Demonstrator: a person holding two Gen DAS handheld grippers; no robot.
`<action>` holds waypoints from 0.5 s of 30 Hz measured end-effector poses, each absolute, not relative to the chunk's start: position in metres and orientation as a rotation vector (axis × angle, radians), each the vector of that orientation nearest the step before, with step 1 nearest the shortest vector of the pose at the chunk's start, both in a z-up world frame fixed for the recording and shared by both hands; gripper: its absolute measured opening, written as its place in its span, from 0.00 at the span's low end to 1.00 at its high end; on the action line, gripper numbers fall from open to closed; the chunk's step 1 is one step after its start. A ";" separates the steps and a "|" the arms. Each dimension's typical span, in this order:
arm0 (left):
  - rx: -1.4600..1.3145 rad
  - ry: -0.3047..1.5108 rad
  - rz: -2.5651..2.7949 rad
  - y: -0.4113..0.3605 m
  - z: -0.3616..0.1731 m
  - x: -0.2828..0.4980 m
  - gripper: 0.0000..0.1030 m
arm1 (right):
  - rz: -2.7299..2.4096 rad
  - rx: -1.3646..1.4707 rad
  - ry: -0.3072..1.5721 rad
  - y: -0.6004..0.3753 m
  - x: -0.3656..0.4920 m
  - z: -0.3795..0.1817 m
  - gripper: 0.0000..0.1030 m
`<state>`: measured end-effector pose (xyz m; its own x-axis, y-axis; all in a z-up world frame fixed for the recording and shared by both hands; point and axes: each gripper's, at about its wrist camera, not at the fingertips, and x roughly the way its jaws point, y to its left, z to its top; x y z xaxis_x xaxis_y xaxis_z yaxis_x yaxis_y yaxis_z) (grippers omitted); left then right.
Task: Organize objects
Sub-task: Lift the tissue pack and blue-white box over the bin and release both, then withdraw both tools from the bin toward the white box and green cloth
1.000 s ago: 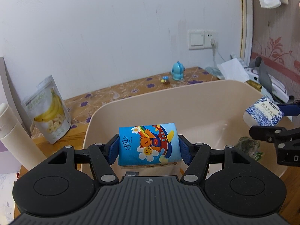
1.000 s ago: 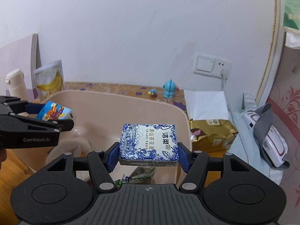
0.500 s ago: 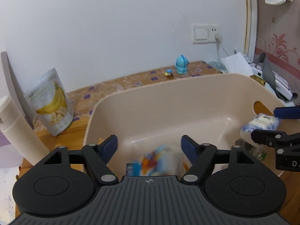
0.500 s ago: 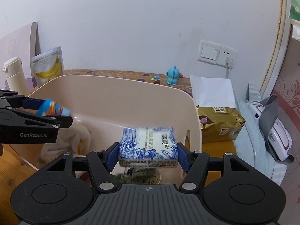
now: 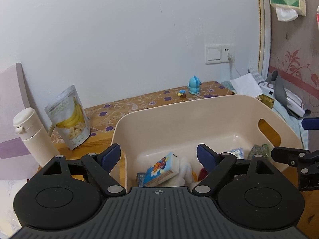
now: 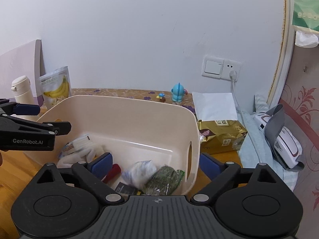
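A beige plastic bin [image 5: 179, 109] [image 6: 139, 107] stands on the wooden table. The blue cartoon tissue pack [image 5: 160, 169] [image 6: 76, 142] lies inside it on a white cloth [image 5: 184, 171]. The blue-and-white patterned pack [image 6: 139, 171] [image 5: 236, 152] lies blurred on the bin floor beside a green packet [image 6: 163, 181]. My left gripper [image 5: 158, 155] is open and empty above the bin's near left side. My right gripper [image 6: 154, 162] is open and empty above the bin's right end.
A banana chips bag [image 5: 68, 117] and a white bottle [image 5: 31, 137] stand left of the bin. A blue toy figure [image 5: 194, 84] and a small mushroom toy [image 5: 181, 93] are by the wall. A gold bag [image 6: 221, 135] and white device [image 6: 283, 143] lie to the right.
Both grippers opened and rose. The cartoon tissue pack dropped from the left gripper into the bin; the blue-and-white pack dropped from the right gripper into the bin.
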<state>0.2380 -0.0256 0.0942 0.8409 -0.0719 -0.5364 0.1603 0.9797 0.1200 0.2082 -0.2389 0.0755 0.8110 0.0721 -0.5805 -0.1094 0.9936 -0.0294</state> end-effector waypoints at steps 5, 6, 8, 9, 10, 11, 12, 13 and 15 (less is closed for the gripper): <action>0.153 0.553 -0.132 -0.022 0.096 0.219 0.83 | 0.099 -0.054 0.608 -0.237 0.192 0.079 0.98; 0.152 0.551 -0.132 -0.021 0.096 0.215 0.83 | 0.100 -0.054 0.609 -0.237 0.189 0.079 0.99; 0.150 0.549 -0.138 -0.021 0.096 0.208 0.83 | 0.102 -0.057 0.612 -0.236 0.182 0.078 1.00; 0.151 0.548 -0.144 -0.021 0.096 0.204 0.83 | 0.102 -0.058 0.615 -0.236 0.180 0.077 1.00; 0.154 0.546 -0.148 -0.020 0.096 0.199 0.83 | 0.100 -0.059 0.618 -0.235 0.177 0.076 1.00; 0.158 0.544 -0.149 -0.020 0.096 0.195 0.84 | 0.099 -0.060 0.620 -0.235 0.175 0.075 1.00; 0.160 0.543 -0.148 -0.020 0.095 0.191 0.84 | 0.099 -0.059 0.621 -0.234 0.172 0.075 1.00; 0.160 0.543 -0.148 -0.019 0.095 0.188 0.84 | 0.101 -0.059 0.624 -0.234 0.169 0.074 1.00; 0.155 0.548 -0.152 -0.017 0.093 0.182 0.84 | 0.105 -0.060 0.630 -0.233 0.164 0.072 1.00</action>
